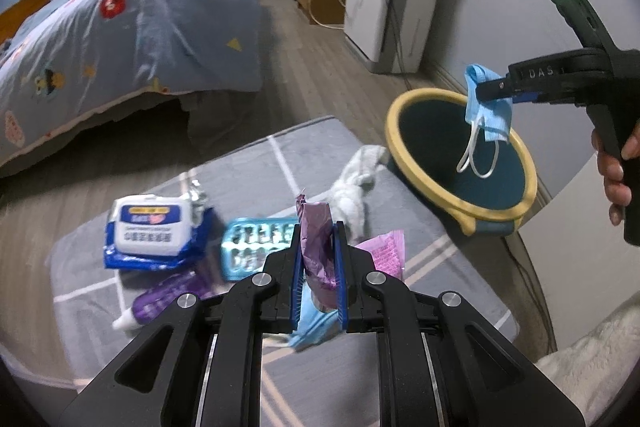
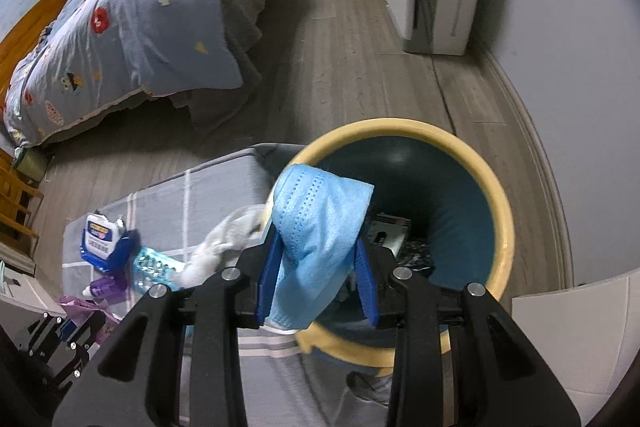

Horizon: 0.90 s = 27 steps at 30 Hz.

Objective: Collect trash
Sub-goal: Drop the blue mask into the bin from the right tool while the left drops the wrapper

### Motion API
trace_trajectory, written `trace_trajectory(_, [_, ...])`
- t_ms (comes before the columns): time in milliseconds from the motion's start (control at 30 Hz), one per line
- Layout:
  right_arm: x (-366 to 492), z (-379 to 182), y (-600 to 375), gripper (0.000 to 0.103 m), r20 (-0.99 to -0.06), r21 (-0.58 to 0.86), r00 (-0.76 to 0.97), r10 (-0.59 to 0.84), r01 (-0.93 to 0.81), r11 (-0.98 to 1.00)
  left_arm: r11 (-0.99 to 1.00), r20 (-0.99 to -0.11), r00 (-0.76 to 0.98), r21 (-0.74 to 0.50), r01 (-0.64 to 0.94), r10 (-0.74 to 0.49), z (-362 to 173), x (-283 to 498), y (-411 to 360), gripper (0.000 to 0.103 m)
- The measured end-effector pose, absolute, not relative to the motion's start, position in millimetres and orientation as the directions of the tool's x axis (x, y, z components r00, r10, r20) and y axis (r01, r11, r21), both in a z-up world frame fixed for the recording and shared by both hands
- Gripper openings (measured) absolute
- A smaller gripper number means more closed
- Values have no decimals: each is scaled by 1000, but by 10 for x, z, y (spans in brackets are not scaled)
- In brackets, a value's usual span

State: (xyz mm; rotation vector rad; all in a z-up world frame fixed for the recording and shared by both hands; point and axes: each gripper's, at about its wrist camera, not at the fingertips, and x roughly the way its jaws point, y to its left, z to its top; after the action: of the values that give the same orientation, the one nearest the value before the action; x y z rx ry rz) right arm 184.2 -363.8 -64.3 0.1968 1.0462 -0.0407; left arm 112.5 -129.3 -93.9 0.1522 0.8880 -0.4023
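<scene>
1. Nearest the right wrist lens: right hand-held gripper (image 2: 316, 267), blue pads pinching a crumpled blue face mask (image 2: 316, 227); jaws pressed onto it, not fully together.
2. Trash bin (image 2: 502, 211), yellow rim, dark teal inside, stands at the corner of the grey floor mat (image 1: 248, 155). Some dark and silvery refuse is already at its bottom.
3. Key relation: in the left wrist view the mask (image 1: 488, 107) hangs over the bin mouth, ear loops dangling down inside the rim line. Long axis of the mask runs roughly vertical, drooping from the pads. Judgement: release here should drop it in; the loops may snag a pad.
4. Left hand-held gripper (image 1: 318, 259) is closed on a purple wrapper (image 1: 318, 243), held upright. It sits over the mat, well apart from the bin, which lies ahead and to its right. Right hand is plainly the nearer one.
5. Remaining on the mat: wet-wipe pack (image 1: 150, 231), light-blue blister tray (image 1: 256, 247), purple tube (image 1: 160, 303), pink sachet (image 1: 386, 251), white crumpled tissue (image 1: 352, 187).
</scene>
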Motion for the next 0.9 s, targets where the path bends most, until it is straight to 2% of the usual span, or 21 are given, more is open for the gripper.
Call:
trace_trajectory(333, [1845, -787, -4188, 34, -882, 111, 472, -5, 218, 970, 891, -795, 524, -46, 451, -306, -1026, 1082, -1581, 14])
trace_trajectory(500, [1846, -866, -4389, 34, -893, 144, 451, -1, 287, 947, 884, -797, 519, -38, 467, -308, -995, 1005, -1669, 14])
trace_trajectory(767, [1897, -857, -4290, 34, -892, 136, 452, 9, 248, 959, 872, -786, 535, -11, 490, -311, -824, 1093, -1911, 15])
trace_trajectory(900, [1900, -887, -4340, 34, -894, 143, 447, 14, 256, 956, 869, -775, 531, -48, 492, -343, -743, 1269, -2128, 14])
